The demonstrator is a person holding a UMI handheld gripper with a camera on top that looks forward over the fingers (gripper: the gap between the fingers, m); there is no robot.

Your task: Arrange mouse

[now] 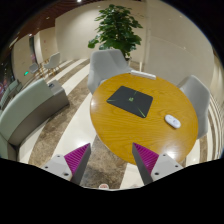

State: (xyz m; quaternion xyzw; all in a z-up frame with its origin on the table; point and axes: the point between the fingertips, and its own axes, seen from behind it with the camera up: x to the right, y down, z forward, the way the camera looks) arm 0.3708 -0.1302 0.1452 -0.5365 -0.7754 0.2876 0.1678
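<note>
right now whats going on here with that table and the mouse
A person's handheld gripper hangs above a round wooden table, its fingers open and holding nothing. A white mouse lies near the table's edge, to the right of a dark laptop lying closed at the middle. The mouse is still well beyond the fingers, untouched. Grey chairs and a plant stand behind the table.

round wooden table [128, 125]; grey chairs [106, 68]; potted plant [118, 28]; grey sofa [30, 112]; pale floor [72, 118]

one mouse [173, 121], one laptop [130, 99], two chairs [105, 68]
</note>
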